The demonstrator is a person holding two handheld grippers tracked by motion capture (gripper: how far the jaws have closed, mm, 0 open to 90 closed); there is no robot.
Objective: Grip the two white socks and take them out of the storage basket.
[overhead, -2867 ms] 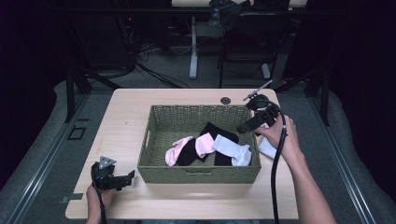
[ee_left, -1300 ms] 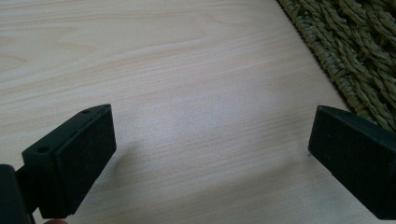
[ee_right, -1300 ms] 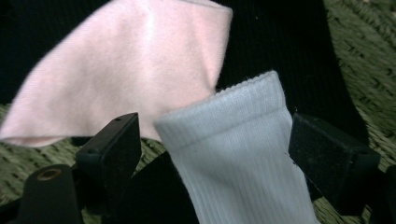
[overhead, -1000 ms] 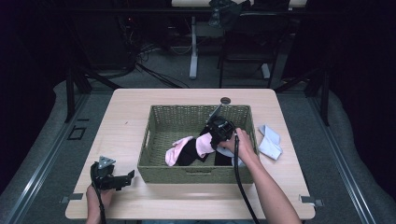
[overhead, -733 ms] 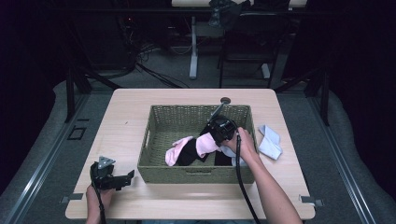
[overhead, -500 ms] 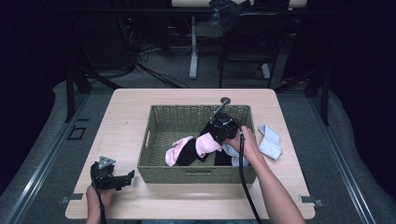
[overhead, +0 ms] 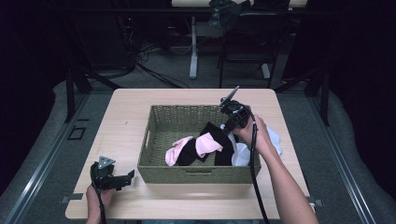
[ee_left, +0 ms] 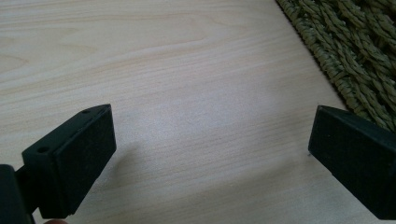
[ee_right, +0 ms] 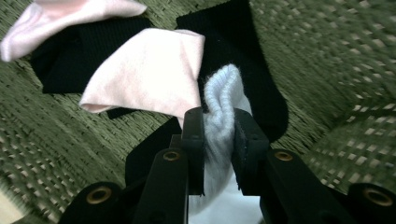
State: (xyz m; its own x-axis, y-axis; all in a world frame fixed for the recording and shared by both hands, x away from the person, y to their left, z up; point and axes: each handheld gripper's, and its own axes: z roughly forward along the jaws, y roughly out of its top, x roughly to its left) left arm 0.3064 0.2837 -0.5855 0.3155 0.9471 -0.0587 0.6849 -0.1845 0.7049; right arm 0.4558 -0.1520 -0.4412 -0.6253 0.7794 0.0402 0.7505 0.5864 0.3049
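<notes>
At the lower left of the high view, the left gripper [overhead: 125,176] rests on the table [overhead: 126,116], its jaws wide apart with nothing between them, just beside the basket [overhead: 159,135]. In the middle, pink socks [overhead: 208,143] and black socks [overhead: 189,153] lie inside the basket. At the right, the right gripper [ee_right: 218,140] has just closed its jaws and now pinches a white sock [ee_right: 223,116] above the basket floor.
</notes>
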